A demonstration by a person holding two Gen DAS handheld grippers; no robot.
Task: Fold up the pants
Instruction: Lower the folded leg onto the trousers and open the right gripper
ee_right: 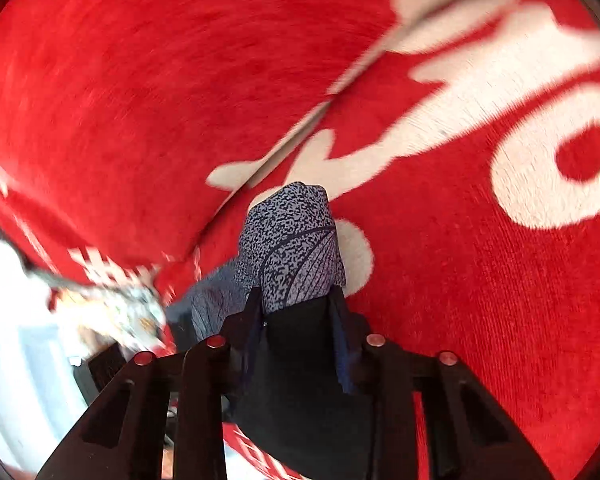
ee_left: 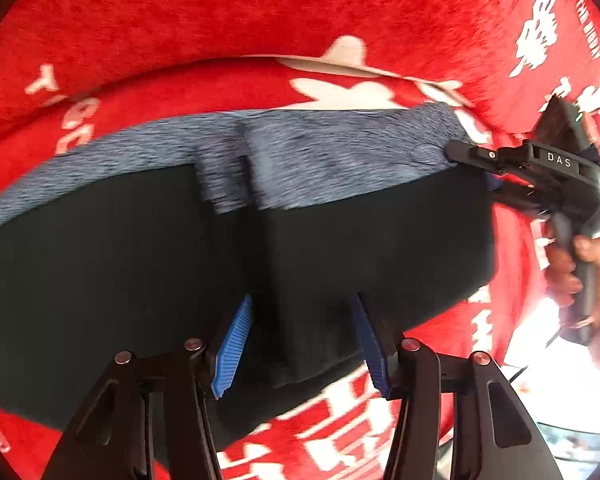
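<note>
My left tool (ee_left: 302, 344) stands wide, its blue pads (ee_left: 233, 350) either side of a raised fold of the pants (ee_left: 340, 240) without pressing it. The pants, black with a speckled grey-blue band (ee_left: 332, 156) along the far edge, lie spread on a red blanket (ee_left: 220, 20) printed with white lettering. At the right end of the band, my right tool (ee_right: 298, 312) is clamped on a bunched corner of the pants, speckled cloth (ee_right: 292, 248) standing up between the fingers. My right hand (ee_left: 576, 264) grips its handle. Both views are motion-blurred.
</note>
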